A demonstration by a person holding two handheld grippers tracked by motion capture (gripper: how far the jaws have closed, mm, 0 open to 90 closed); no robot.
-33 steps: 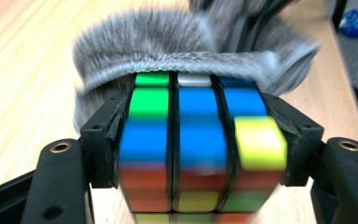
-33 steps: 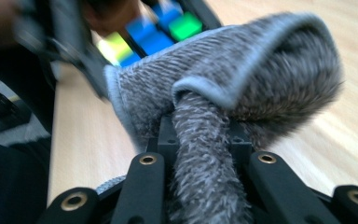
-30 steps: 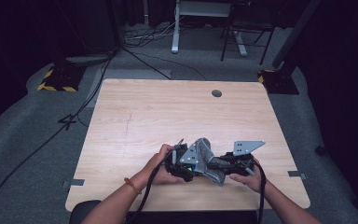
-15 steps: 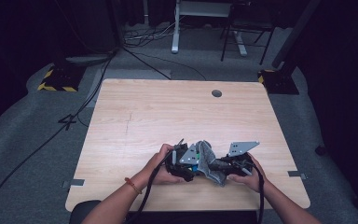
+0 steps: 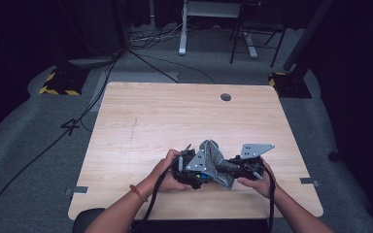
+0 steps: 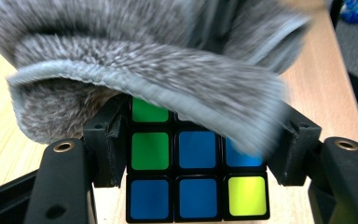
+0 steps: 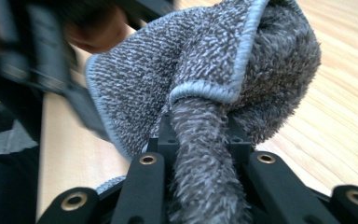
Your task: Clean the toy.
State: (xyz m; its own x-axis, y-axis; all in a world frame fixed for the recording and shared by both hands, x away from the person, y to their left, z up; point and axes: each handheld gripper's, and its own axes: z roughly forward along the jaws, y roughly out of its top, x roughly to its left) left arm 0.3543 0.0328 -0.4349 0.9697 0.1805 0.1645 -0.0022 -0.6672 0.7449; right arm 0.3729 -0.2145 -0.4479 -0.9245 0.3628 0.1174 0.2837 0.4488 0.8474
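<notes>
Left tongs (image 5: 205, 174): clamped on a puzzle cube (image 6: 197, 172), one jaw pressed against each side of it; the jaws have just closed in the last bit onto the cube.
Cube: held between the left tongs' jaws, with green, blue and yellow squares facing that gripper's camera; its top row is partly covered by the cloth.
Right tongs (image 5: 227, 167): closed tight on a bunched fold of a grey fluffy cloth (image 7: 205, 93), which runs up between the two jaws.
Cloth: stretches from the right tongs across to the left tongs, draped over the top of the cube and touching it; its pale stitched hem hangs just above the left jaws.
Hands: the left hand (image 5: 167, 171) and right hand (image 5: 257, 178) each grip a gripper body, close together.
Desk (image 5: 165, 116): pale wood; both tongs sit low over its near edge, pointing toward each other.
</notes>
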